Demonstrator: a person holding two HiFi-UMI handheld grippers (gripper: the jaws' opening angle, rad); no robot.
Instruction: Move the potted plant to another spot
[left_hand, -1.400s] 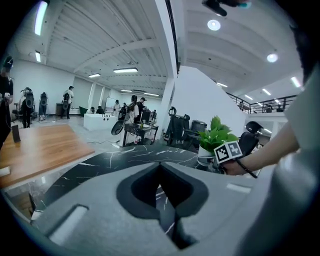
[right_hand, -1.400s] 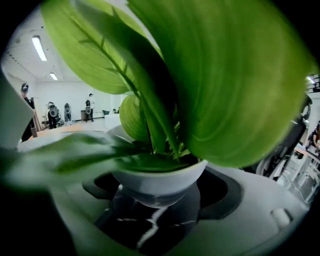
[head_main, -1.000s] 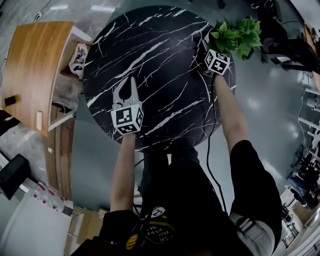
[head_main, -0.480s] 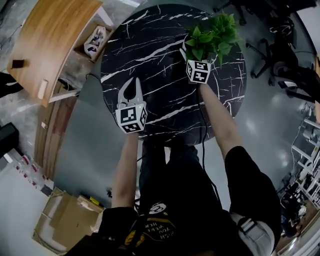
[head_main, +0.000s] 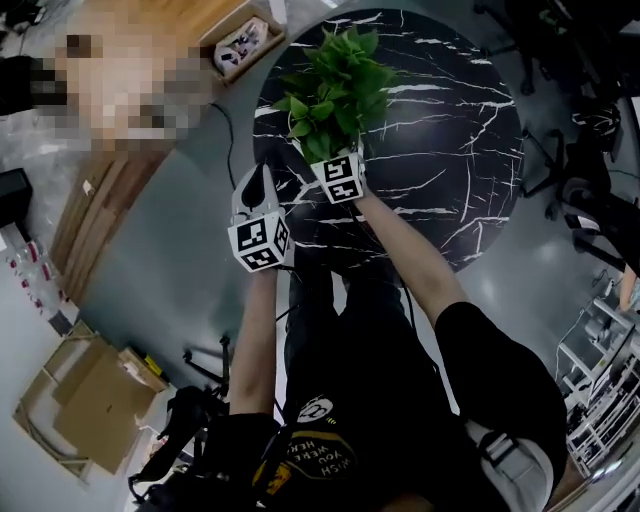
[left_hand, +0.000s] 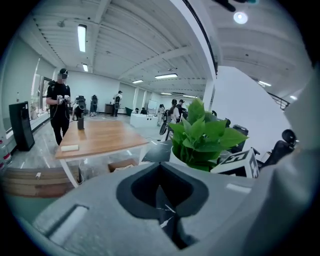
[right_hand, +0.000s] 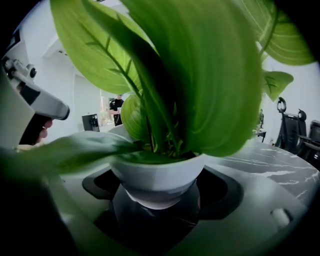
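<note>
The potted plant (head_main: 335, 90), green leaves in a white pot (right_hand: 157, 175), is held over the left part of the round black marble table (head_main: 440, 140). My right gripper (head_main: 330, 158) is shut on the pot, with a jaw against each side of the pot's lower wall, and the leaves hide the jaws in the head view. The dark tabletop shows below the pot's base. My left gripper (head_main: 258, 178) hovers at the table's near-left edge, shut and holding nothing. In the left gripper view the plant (left_hand: 200, 137) stands just ahead and to the right of the jaws.
A wooden table (left_hand: 95, 135) stands left of the marble one, with a box of small items (head_main: 245, 45) on the floor beside it. Flat cardboard (head_main: 80, 400) lies at the lower left. Office chairs (head_main: 590, 110) stand at the right. A person (left_hand: 60, 107) stands beyond the wooden table.
My right gripper has carried the plant from the table's far right edge across to its left part. The left gripper has stayed shut near the table's front edge.
</note>
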